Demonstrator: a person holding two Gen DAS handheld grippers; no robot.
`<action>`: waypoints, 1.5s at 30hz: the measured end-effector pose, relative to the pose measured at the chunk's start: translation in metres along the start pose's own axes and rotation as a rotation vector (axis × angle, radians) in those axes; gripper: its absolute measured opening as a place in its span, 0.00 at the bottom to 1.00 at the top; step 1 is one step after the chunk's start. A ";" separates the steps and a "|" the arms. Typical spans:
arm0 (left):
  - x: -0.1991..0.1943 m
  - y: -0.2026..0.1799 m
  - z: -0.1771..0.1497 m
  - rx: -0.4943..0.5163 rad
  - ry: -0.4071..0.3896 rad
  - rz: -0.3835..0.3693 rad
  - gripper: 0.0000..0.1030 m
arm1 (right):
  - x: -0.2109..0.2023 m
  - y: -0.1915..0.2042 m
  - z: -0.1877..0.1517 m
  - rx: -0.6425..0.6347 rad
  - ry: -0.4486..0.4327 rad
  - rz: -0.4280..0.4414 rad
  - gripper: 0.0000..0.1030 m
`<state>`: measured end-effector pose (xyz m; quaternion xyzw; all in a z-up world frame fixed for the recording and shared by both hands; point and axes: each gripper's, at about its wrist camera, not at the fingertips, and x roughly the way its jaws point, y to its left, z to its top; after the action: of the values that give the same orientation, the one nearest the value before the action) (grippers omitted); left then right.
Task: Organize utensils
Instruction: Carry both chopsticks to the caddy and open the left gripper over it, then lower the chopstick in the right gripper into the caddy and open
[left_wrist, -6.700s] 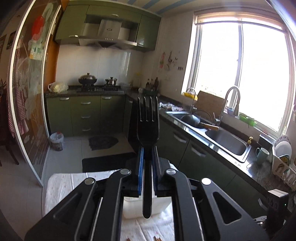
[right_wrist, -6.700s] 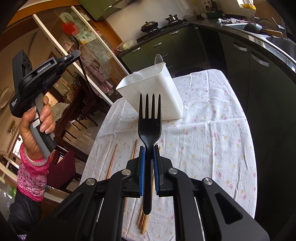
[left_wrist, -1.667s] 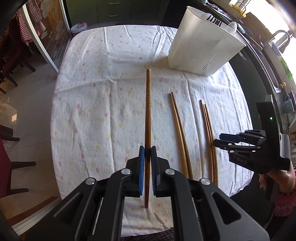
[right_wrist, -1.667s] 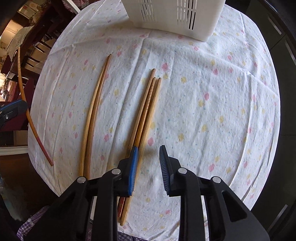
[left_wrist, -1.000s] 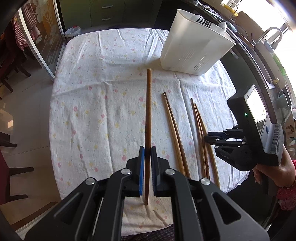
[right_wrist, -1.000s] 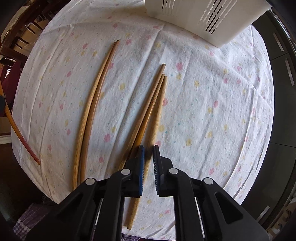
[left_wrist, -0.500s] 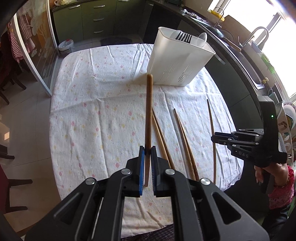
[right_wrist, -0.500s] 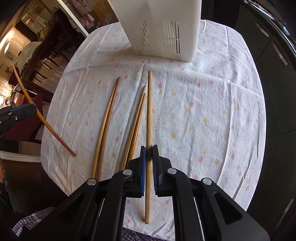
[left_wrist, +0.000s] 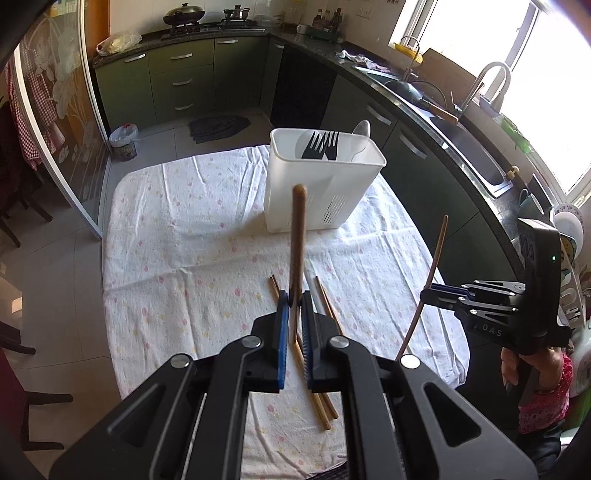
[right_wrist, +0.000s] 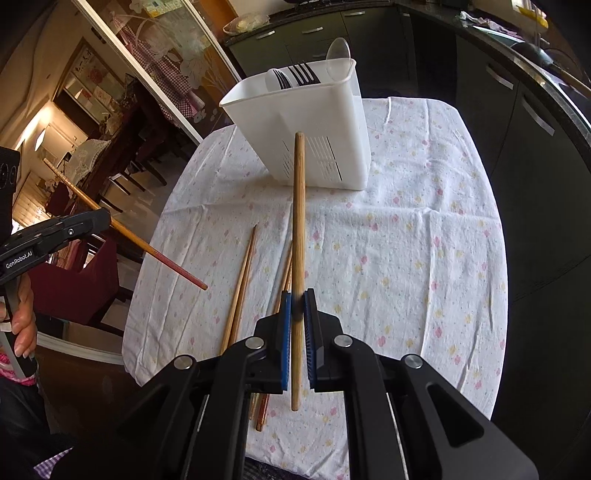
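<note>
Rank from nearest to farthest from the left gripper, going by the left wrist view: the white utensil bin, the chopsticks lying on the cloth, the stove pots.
1. Chopsticks on the cloth, just below the left gripper.
2. White utensil bin, ahead mid-table.
3. Stove pots, far back counter.

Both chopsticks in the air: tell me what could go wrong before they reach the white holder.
1. Each gripper, left gripper and right gripper, pinches a single chopstick near its lower part, so the long free end could pivot or slip in the pads.
2. The white holder is light-looking and already holds black forks and a spoon; a chopstick tip striking its rim could tip it.
3. Both going in together might collide.
</note>
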<state>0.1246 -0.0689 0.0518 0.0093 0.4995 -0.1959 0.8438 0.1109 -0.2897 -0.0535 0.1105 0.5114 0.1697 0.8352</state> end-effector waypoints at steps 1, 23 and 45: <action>-0.005 -0.003 0.007 0.003 -0.016 -0.005 0.07 | -0.005 0.000 0.002 -0.001 -0.011 0.006 0.07; 0.001 -0.040 0.155 0.053 -0.285 0.118 0.07 | -0.041 -0.014 0.014 0.016 -0.106 0.046 0.07; 0.072 -0.021 0.134 0.052 -0.156 0.114 0.34 | -0.117 0.003 0.130 0.040 -0.424 0.059 0.08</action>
<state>0.2606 -0.1398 0.0621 0.0444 0.4255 -0.1608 0.8894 0.1767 -0.3352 0.1018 0.1754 0.3241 0.1568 0.9163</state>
